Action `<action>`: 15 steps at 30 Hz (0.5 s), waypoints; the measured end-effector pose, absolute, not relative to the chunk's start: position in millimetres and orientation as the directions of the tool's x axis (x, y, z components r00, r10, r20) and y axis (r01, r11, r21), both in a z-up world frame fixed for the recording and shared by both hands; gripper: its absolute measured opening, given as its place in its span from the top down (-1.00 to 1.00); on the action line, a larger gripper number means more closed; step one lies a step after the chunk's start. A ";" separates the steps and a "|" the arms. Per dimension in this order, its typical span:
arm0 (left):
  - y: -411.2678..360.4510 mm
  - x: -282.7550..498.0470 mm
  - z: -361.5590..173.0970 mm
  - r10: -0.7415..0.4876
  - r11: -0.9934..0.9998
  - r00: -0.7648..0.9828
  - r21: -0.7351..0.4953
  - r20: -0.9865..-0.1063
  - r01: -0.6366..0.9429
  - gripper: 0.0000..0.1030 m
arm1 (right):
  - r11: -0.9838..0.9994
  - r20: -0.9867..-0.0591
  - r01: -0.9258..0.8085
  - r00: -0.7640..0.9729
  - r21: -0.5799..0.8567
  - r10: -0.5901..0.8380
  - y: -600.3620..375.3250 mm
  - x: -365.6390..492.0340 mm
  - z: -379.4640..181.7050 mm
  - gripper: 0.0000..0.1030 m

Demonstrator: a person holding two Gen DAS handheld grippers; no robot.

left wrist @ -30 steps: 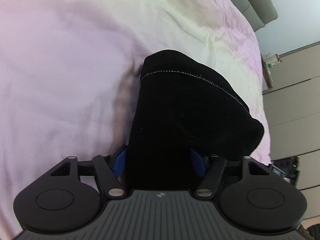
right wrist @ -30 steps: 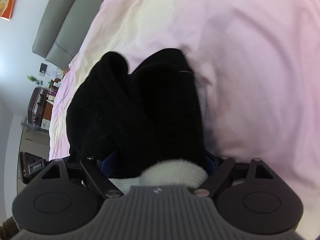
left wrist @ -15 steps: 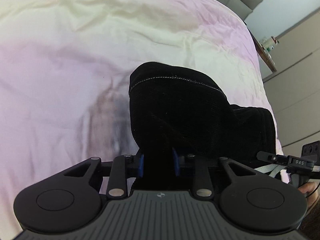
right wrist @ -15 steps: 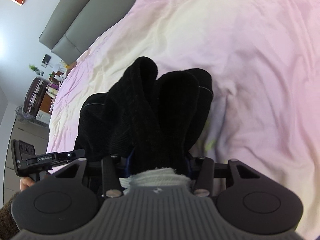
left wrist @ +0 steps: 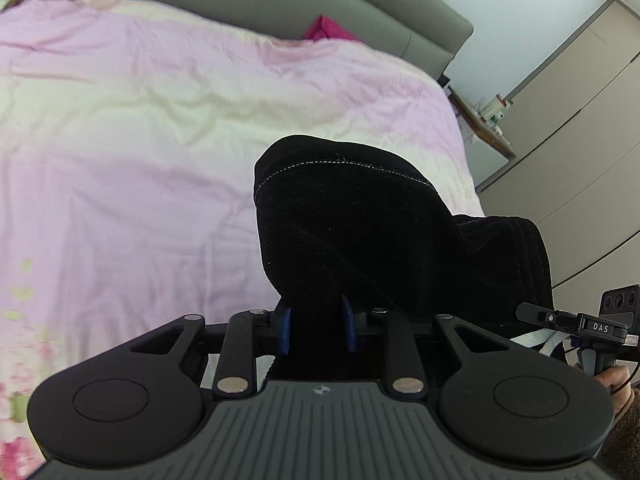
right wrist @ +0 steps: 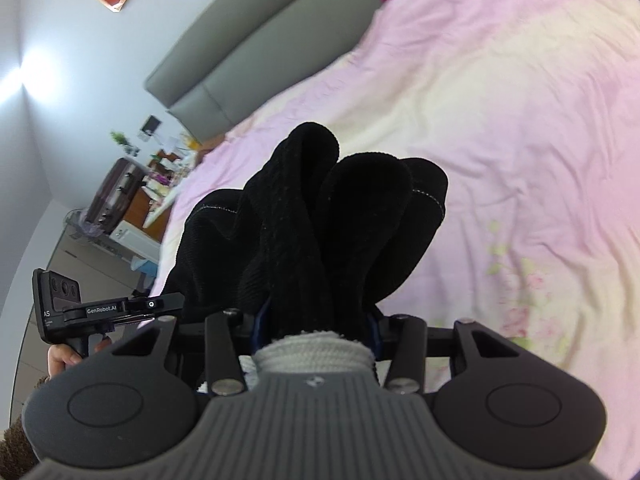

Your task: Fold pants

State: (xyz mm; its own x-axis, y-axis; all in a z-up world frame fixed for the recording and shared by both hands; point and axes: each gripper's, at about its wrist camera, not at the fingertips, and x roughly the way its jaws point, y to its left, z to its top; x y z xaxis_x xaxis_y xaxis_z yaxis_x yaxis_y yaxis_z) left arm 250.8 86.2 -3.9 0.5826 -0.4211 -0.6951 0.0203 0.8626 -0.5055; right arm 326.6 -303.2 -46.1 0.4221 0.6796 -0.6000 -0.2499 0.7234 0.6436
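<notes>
Pink bed [left wrist: 120, 184] beneath. Left claw [left wrist: 316, 328], right claw [right wrist: 316, 328] level, side by side, each clamping black pants [left wrist: 360, 232]; bunched fabric extends away toward headboard [left wrist: 280, 4].

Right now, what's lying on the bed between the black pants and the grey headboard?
Only bare pink bedsheet lies between the black pants and the grey headboard, apart from a magenta item at the headboard, in the left wrist view.

Each camera sits just behind its own gripper, looking forward along the fingers from close above the bed [left wrist: 140, 168]. The left view faces the headboard [left wrist: 280, 4] with wardrobes to its right; the right view tilts toward the headboard's other end. Both share the pants [left wrist: 360, 232], bed and headboard.
</notes>
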 end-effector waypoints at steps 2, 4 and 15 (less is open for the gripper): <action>107.1 231.7 19.9 -0.390 0.875 0.613 -0.484 -0.687 0.013 0.47 | 0.705 -0.572 -0.290 0.427 0.647 0.700 -283.0 312.7 -25.5 0.17; 132.7 213.3 43.0 -0.348 0.889 0.645 -0.458 -0.681 -0.003 0.47 | 0.682 -0.542 -0.330 0.425 0.653 0.725 -256.9 301.3 -7.1 0.17; 286.1 179.5 86.9 -0.151 0.934 0.691 -0.331 -0.707 -0.135 0.47 | 0.528 -0.412 -0.419 0.339 0.739 0.846 -74.4 296.6 4.6 0.17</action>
State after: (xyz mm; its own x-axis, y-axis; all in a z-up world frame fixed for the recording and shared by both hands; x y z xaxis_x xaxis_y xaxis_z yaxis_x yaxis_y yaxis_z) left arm 179.5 286.1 86.9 0.6913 -0.1506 -0.7067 -0.1349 0.9339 -0.3311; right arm 296.6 -74.4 4.6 0.3389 0.8458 -0.4120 -0.4188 0.5278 0.7389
